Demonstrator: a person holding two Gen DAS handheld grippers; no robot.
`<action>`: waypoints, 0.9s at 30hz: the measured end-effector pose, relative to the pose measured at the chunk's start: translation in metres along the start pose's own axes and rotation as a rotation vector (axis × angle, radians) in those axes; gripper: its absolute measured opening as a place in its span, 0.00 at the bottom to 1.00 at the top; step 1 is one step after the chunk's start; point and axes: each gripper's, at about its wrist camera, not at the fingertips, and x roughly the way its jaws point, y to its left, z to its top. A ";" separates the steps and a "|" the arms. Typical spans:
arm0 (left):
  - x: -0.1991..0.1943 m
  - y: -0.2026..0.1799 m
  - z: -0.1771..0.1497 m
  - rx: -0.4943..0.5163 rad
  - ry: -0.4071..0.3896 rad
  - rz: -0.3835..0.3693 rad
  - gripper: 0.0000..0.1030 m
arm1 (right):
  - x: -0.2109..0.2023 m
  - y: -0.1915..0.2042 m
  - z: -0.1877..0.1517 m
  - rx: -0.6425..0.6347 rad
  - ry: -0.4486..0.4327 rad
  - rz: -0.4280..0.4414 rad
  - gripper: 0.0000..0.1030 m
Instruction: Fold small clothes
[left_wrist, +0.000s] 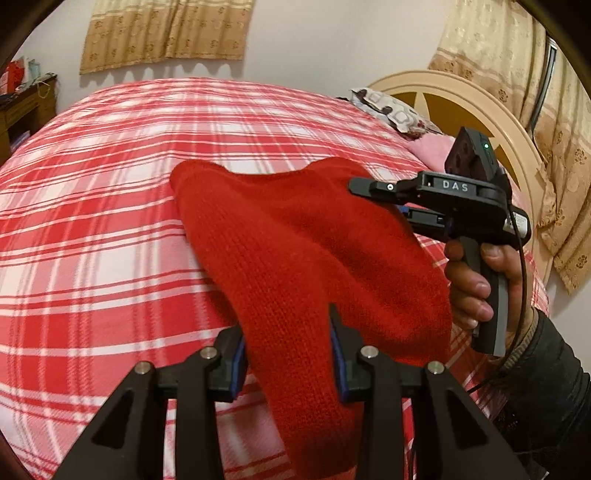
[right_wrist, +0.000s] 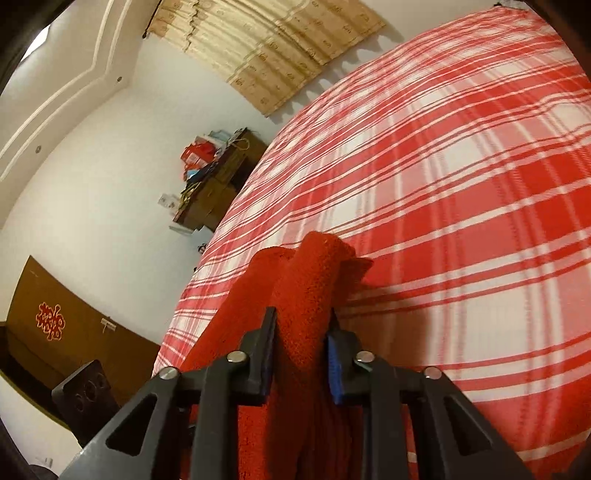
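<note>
Both grippers, left gripper (left_wrist: 288, 354) and right gripper (right_wrist: 301, 343), are pinching the red knitted garment (left_wrist: 295, 236), lifting it above the red-and-white plaid bed (left_wrist: 103, 192). Folding looks barely begun; no neat fold is showing yet.

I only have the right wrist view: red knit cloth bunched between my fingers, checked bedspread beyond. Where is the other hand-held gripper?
Observer: The left hand-held gripper also has the red garment between its fingers, at the near end.
Operator: Is the cloth lying flat between the two?
Observer: No. It hangs as a lifted span from the right hand-held gripper down to the left one, above the bedspread.
Operator: Anything near the headboard side I might hit?
Observer: A patterned pillow lies against the cream headboard, beyond your gripper.
</note>
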 end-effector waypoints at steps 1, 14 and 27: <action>-0.003 0.003 -0.001 -0.002 -0.004 0.007 0.37 | 0.004 0.004 0.000 -0.006 0.008 0.005 0.18; -0.039 0.045 -0.009 -0.045 -0.044 0.076 0.36 | 0.063 0.054 -0.005 -0.072 0.109 0.044 0.14; -0.068 0.088 -0.015 -0.096 -0.086 0.167 0.36 | 0.135 0.109 -0.005 -0.136 0.214 0.120 0.13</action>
